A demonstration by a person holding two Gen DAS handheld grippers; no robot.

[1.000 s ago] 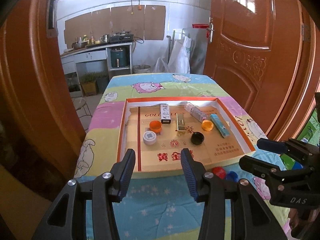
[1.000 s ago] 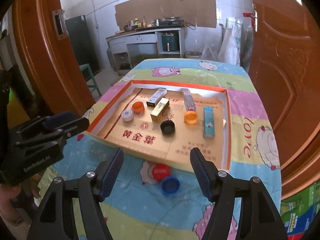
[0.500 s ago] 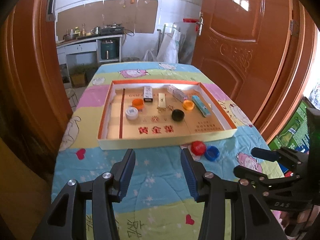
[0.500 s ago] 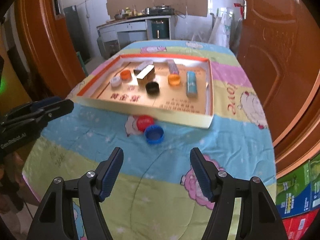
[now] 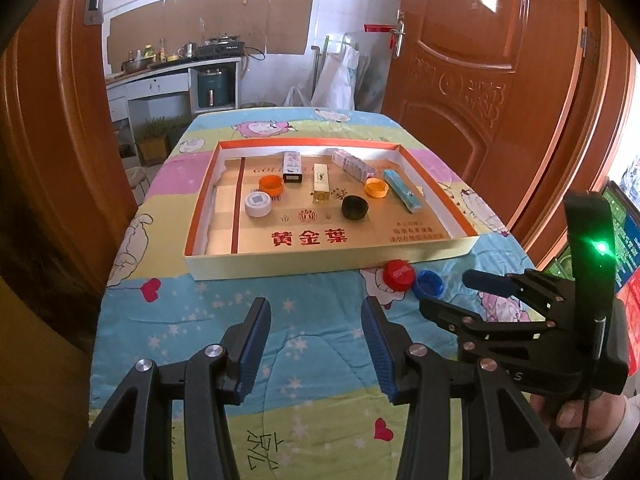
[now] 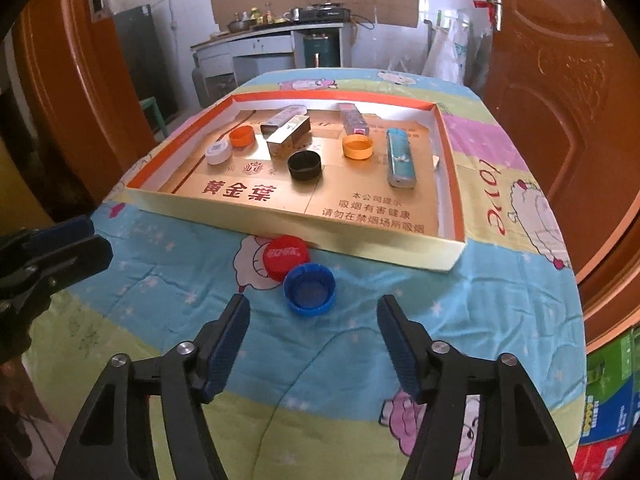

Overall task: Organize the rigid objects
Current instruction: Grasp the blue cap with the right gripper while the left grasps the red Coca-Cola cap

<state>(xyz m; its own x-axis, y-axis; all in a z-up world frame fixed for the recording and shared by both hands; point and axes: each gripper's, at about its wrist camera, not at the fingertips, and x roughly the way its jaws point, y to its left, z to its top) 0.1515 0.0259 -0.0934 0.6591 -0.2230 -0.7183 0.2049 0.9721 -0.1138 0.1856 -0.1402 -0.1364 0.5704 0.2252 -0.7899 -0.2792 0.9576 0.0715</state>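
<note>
Showing two hand-held grippers hovering above a table w/ a cartoon-print quilt (image 6: pixel 400 344). L gripper (image 5: pixel 316 320) is sitting w/ jaws apart, nothing between them, over the blue part of the quilt near the front edge of the shallow cardboard tray (image 5: pixel 328 258). R gripper (image 6: pixel 314 316) is likewise holding its jaws wide apart and empty; it is pointing at the blue cap (image 6: pixel 309 289), which is lying open side up on the quilt, just ahead of the fingertips and not touching them. Red cap (image 6: pixel 287 257) is lying top up, touching the blue cap and sitting just outside the tray's near wall.

Inside the tray (right wrist view): white cap (image 6: pixel 218 153) and orange cap (image 6: pixel 242 136) are sitting at left; a dark-ended box (image 6: pixel 283 119) and a gold box (image 6: pixel 289 136) are lying side by side near centre; black cap (image 6: pixel 304 165) is lying open side up in front of the gold box; a clear pill strip (image 6: pixel 353 119) is lying toward the far wall; a second orange cap (image 6: pixel 357 146) is resting just in front of it; a teal box (image 6: pixel 400 157) is lying lengthwise at right. All items in the tray are well apart from both grippers.

In the left wrist view the R gripper (image 5: pixel 452 296) is appearing at right, beside the blue cap (image 5: pixel 429 283), w/ a green light (image 5: pixel 600 247) glowing on its body.
</note>
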